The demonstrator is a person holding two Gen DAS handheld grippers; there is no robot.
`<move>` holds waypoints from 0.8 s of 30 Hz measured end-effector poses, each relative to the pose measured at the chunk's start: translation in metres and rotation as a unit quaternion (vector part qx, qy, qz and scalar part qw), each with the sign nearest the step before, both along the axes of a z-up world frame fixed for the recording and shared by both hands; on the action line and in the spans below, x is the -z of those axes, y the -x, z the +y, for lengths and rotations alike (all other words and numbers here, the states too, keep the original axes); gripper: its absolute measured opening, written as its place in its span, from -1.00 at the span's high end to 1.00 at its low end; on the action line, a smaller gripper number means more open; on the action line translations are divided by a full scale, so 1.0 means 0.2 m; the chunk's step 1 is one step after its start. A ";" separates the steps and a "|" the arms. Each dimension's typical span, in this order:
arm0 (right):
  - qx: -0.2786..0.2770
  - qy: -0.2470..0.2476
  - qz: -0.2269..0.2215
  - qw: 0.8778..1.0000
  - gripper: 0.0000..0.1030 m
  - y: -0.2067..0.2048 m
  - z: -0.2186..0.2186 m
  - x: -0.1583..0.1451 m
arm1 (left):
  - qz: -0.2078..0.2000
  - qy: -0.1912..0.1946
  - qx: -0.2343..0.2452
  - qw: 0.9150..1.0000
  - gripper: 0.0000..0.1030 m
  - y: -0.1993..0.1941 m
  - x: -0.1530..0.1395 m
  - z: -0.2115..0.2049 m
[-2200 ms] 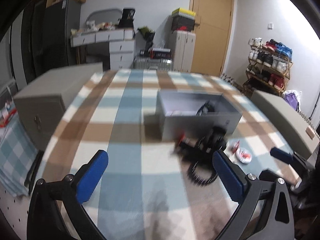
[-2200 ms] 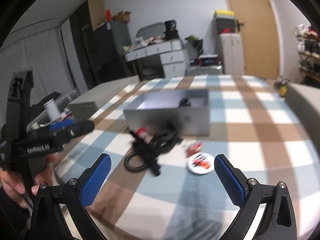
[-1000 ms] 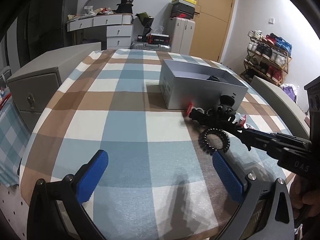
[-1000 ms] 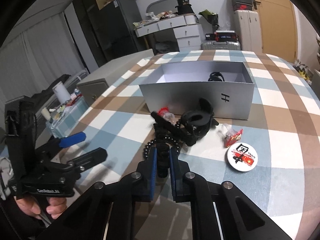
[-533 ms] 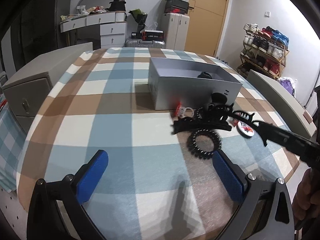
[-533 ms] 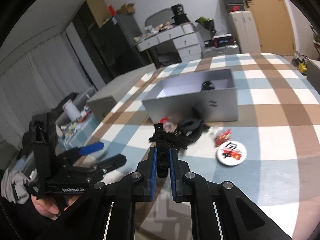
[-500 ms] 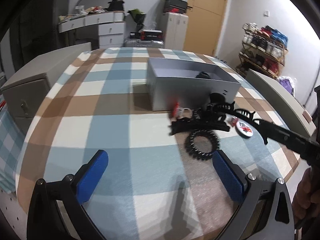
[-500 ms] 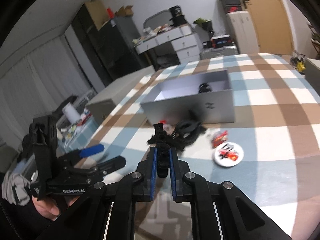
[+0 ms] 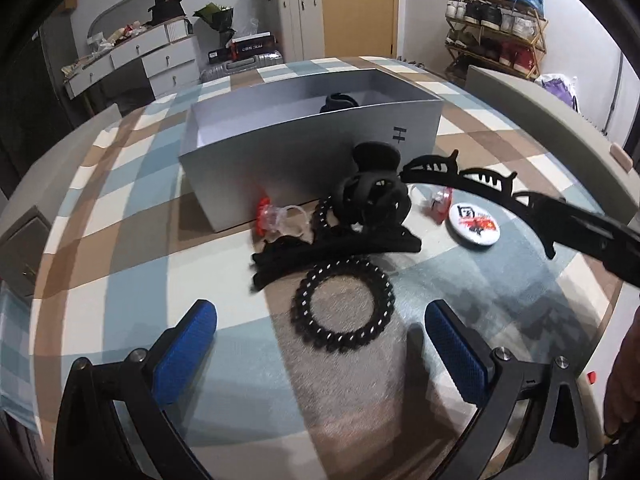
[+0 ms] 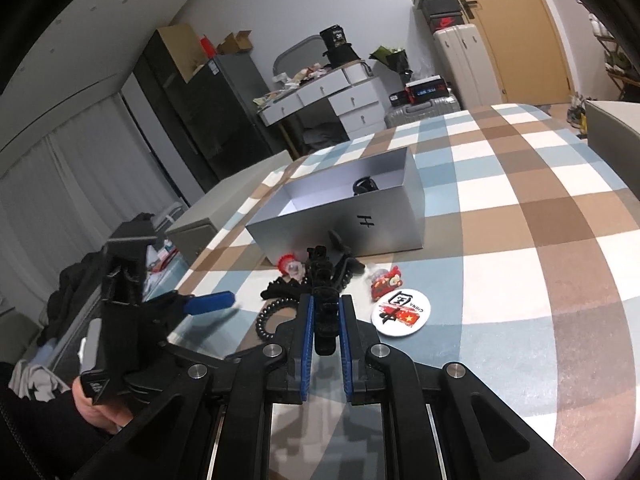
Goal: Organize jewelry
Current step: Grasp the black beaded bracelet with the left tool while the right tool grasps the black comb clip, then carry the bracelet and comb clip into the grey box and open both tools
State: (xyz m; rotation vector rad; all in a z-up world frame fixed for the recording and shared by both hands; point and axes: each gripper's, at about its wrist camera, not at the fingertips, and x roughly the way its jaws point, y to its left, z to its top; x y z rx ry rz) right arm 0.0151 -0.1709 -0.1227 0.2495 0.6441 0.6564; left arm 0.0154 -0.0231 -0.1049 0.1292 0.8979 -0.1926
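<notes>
The table wears a checked cloth [image 9: 132,280] in pale blue, brown and white. The open box [image 9: 304,148] is silver-grey outside and white inside, with a small dark mark on its front wall. The coiled hair tie [image 9: 344,306], the claw clip [image 9: 374,196] and the long toothed clip [image 9: 460,176] are all black. The round badge [image 9: 474,222] is white with red and black print. The left gripper [image 9: 320,344] and the right gripper [image 10: 325,320] are black with blue pads.

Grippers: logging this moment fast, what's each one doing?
Left gripper: open, holding nothing.
Right gripper: shut on a long black hair clip, lifted off the table.
</notes>
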 end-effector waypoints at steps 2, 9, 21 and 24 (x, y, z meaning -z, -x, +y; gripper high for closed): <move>-0.002 0.001 0.007 1.000 0.78 -0.01 0.00 0.01 | 0.007 0.006 -0.002 1.000 -0.97 -0.02 0.00 0.01; -0.003 -0.008 0.011 1.000 0.78 -0.01 -0.04 0.03 | 0.023 0.019 0.001 1.000 -0.47 -0.03 0.00 0.00; -0.011 -0.017 0.001 1.000 0.78 0.01 -0.04 0.03 | 0.035 0.008 0.020 0.999 0.31 -0.02 -0.02 -0.02; -0.011 -0.017 0.002 1.000 0.78 0.01 -0.04 0.03 | 0.040 0.007 0.019 0.999 0.34 0.00 -0.03 -0.02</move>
